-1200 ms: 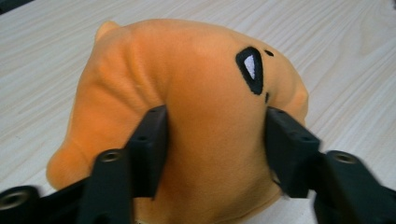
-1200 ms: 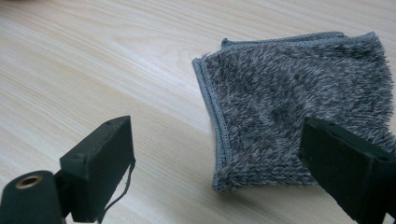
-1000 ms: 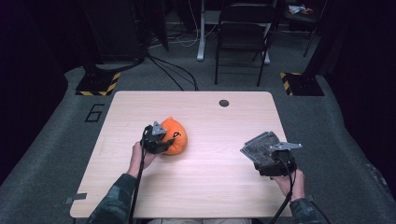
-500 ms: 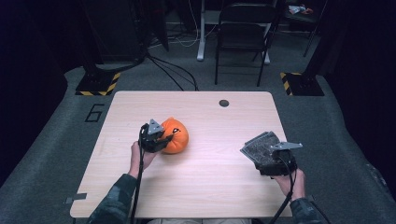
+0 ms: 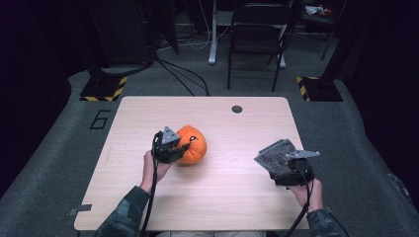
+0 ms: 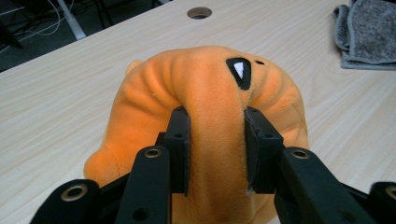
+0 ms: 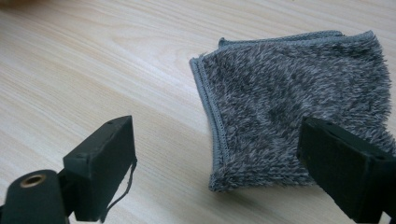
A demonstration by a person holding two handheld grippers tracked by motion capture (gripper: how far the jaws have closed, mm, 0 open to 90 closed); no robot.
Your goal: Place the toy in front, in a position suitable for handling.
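Observation:
An orange plush pumpkin (image 5: pixel 193 143) with a black triangular eye sits left of the table's middle. My left gripper (image 5: pixel 179 148) is shut on it from the near-left side. In the left gripper view the two pads pinch a fold of the pumpkin's (image 6: pixel 201 79) fabric between them, at the left gripper (image 6: pixel 217 116). A folded grey fuzzy towel (image 5: pixel 274 154) lies near the table's right edge. My right gripper (image 5: pixel 285 167) hovers at its near side. In the right gripper view the jaws of the right gripper (image 7: pixel 219 140) stand wide open around the towel's (image 7: pixel 299 98) near-left corner, not touching it.
The light wooden table (image 5: pixel 222 197) has a round cable hole (image 5: pixel 236 109) near its far edge. A black chair (image 5: pixel 257 29) and cables stand on the floor beyond the table. Yellow-black striped blocks (image 5: pixel 104 89) sit at both far corners.
My left gripper has shifted slightly right and upward with the pumpkin pinched in it. The right gripper and the towel have stayed put.

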